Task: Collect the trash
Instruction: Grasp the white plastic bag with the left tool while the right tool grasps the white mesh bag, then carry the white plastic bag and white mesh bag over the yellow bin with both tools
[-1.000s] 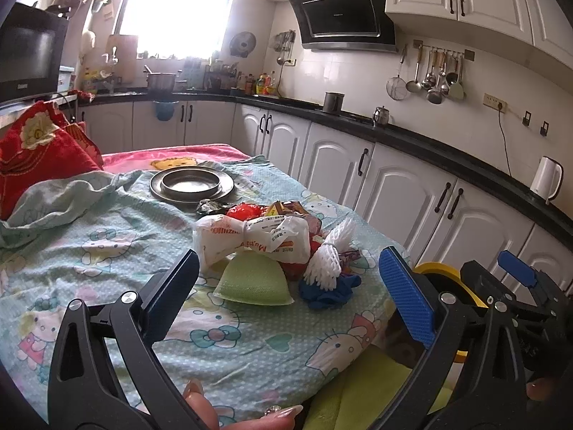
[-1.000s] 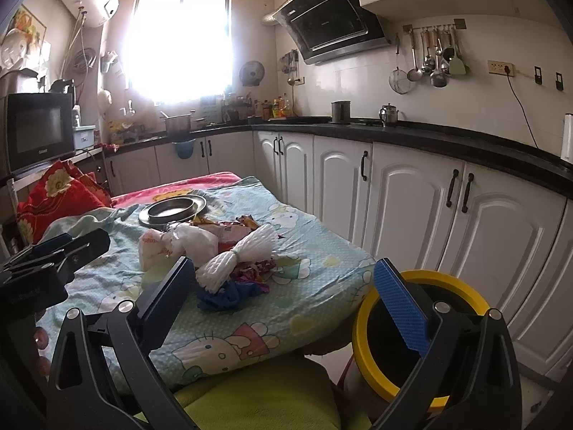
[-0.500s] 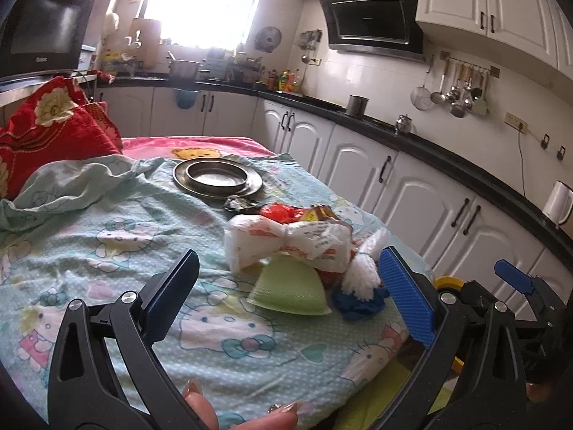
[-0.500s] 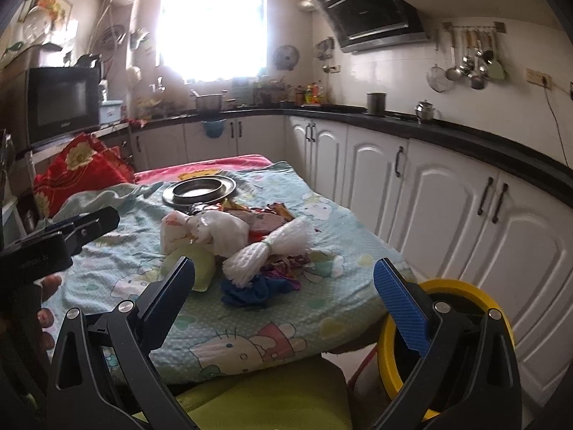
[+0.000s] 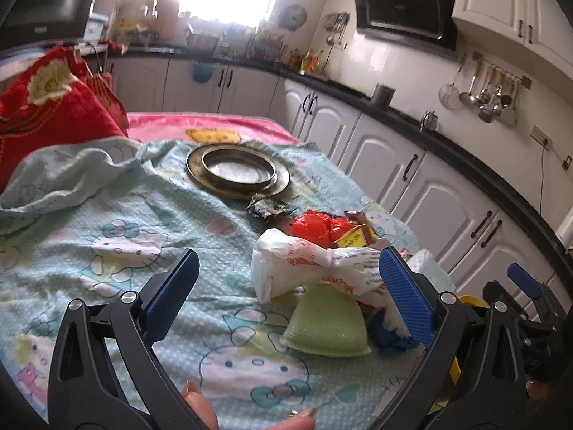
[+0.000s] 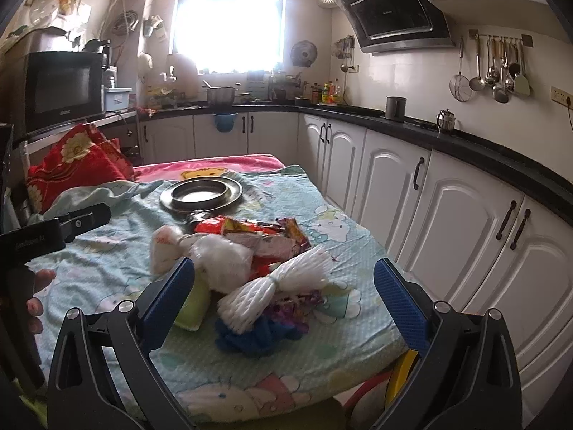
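A pile of trash lies on the cloth-covered table (image 5: 107, 222): a knotted white plastic bag (image 5: 308, 268), a green sponge pad (image 5: 326, 322), red wrappers (image 5: 315, 227), a white foam net (image 6: 275, 290), a blue rag (image 6: 258, 333) and a dark wrapper (image 5: 270, 209). My left gripper (image 5: 286, 294) is open and empty, just short of the pile. My right gripper (image 6: 286, 301) is open and empty, over the near table edge before the foam net. A yellow-rimmed bin (image 6: 401, 376) stands below the table's right edge.
A metal plate with a bowl (image 5: 236, 170) sits behind the pile. A red pillow (image 5: 46, 107) lies at far left. White cabinets (image 6: 447, 222) under a black counter run along the right. A green seat (image 6: 107, 419) is below the near edge.
Both grippers have moved forward and up toward the trash pile, which now looks larger. The bin has slid mostly out of view. Both stayed open.
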`<state>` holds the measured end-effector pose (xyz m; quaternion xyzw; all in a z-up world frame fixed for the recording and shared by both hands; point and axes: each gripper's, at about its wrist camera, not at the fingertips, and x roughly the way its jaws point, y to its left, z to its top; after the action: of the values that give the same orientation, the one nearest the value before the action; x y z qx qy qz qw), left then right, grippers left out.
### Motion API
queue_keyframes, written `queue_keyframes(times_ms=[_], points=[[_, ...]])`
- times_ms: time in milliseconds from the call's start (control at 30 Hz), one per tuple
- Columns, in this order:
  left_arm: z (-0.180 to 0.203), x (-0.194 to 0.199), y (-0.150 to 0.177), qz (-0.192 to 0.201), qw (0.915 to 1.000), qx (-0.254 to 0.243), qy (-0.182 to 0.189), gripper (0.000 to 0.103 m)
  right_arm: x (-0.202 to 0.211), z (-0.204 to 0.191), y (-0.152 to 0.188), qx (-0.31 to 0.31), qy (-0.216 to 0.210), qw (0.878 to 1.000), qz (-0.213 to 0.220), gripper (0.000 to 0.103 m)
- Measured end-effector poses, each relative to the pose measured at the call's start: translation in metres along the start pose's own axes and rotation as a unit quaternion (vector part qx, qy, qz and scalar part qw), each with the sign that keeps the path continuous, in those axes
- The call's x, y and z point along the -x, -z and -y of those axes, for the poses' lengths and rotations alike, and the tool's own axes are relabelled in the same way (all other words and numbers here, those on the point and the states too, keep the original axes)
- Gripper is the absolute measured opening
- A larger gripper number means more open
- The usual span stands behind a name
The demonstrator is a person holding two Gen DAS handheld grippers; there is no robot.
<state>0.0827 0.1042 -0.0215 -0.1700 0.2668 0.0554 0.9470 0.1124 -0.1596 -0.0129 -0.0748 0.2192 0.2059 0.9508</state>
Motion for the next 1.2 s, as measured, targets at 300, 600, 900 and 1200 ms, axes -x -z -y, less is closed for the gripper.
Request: queue_keyframes(times_ms=[300, 600, 900, 1200], points=[[-0.009, -0.050, -0.011, -0.046, 0.9987, 0.022, 0.003, 0.092, -0.044, 0.031, -0.013, -0.023, 0.027, 0.999, -0.030, 0.096], [-0.032, -0.089, -0.011, -0.081, 0.9919, 0.087, 0.042, 0.092, -0.105, 0.047, -0.012, -0.068, 0.007, 0.990, -0.120, 0.072], [-0.048, -0.118, 0.000, -0.127, 0.9750, 0.160, 0.088, 0.092, -0.146, 0.048, -0.001, -0.119, -0.033, 0.974, -0.188, 0.049], [-0.047, -0.120, 0.004, -0.135, 0.9669, 0.175, 0.128, 0.057, -0.138, 0.046, -0.001, -0.121, -0.049, 0.976, -0.174, 0.009]])
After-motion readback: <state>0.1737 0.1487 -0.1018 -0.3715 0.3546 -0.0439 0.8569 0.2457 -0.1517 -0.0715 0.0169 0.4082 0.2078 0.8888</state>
